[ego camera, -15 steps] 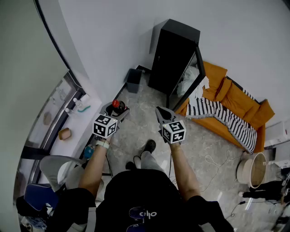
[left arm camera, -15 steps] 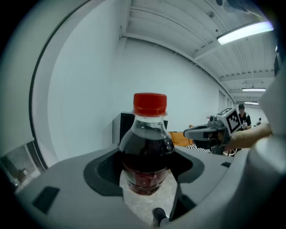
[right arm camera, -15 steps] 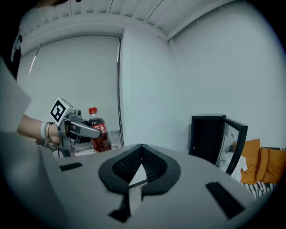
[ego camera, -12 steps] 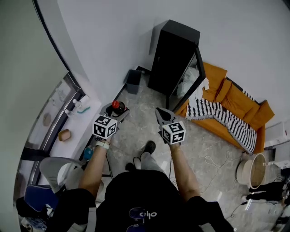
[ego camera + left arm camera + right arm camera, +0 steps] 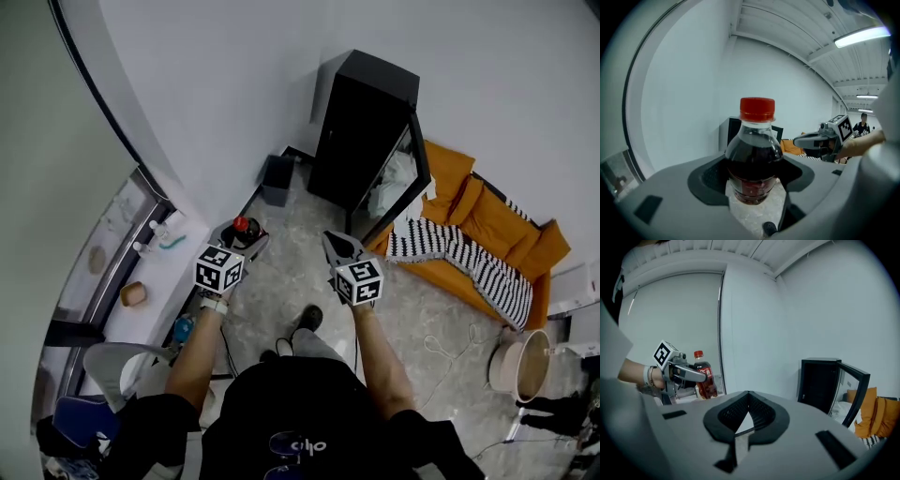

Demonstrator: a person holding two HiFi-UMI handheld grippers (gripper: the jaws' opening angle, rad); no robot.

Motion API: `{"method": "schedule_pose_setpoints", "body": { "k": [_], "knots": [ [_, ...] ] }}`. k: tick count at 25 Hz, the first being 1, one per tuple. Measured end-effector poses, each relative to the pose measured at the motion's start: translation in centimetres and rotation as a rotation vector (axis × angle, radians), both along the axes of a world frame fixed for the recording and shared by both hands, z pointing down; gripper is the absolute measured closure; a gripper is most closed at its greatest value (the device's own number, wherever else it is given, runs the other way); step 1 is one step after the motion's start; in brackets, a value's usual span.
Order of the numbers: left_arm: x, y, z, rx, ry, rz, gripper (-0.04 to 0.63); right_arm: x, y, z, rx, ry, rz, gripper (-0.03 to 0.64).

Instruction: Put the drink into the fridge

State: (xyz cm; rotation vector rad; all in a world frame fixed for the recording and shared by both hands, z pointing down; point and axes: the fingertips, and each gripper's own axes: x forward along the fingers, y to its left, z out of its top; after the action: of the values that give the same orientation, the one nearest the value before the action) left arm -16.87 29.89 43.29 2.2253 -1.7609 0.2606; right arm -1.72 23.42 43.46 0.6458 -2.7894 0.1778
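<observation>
Your left gripper point(image 5: 242, 236) has its fingers spread wide around a cola bottle point(image 5: 752, 154) and pressed on its sides. The left gripper view shows them clamped on the lower body at the red label. The red cap and the dark drink rise above them, and the bottle stands upright. You hold it in the air above the stone floor point(image 5: 281, 272), just right of the white bench point(image 5: 155, 281) that runs along the window on the left. A few small bottles and a brown bowl point(image 5: 132, 293) sit on that bench.

Your right gripper point(image 5: 336, 246) is level with the left one and to its right, apart from it. Its fingers are closed tip to tip with nothing between them, as the right gripper view shows.

The black fridge point(image 5: 361, 127) stands at the far wall, further out and to the right of the bottle and well apart from it. Its glass door point(image 5: 414, 178) is swung open toward the right. A small dark bin point(image 5: 277, 176) sits on the floor just left of the fridge. An orange sofa point(image 5: 483, 211) with a black-and-white striped blanket point(image 5: 450, 239) lies to the right of the open door. A round pale tub point(image 5: 525, 352) stands on the floor at the near right.
</observation>
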Motion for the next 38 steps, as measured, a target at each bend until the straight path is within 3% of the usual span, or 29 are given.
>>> {"method": "schedule_pose_setpoints", "body": {
  "k": [10,23,38],
  "knots": [
    [-0.8,-8.5,-1.1,-0.003,-0.02,0.006,0.291,-1.2,-9.0,-1.4,0.005,-0.025,0.002,0.609],
    [3.1,-20.3,-0.8,-0.032,-0.056,0.041,0.291,2.7,-20.1,-0.8,-0.01,-0.065,0.024,0.609],
    [5.8,-28.3,0.7,-0.064,-0.05,0.061,0.291,6.0,-27.1,1.1,-0.052,-0.06,0.059,0.609]
  ]
}}
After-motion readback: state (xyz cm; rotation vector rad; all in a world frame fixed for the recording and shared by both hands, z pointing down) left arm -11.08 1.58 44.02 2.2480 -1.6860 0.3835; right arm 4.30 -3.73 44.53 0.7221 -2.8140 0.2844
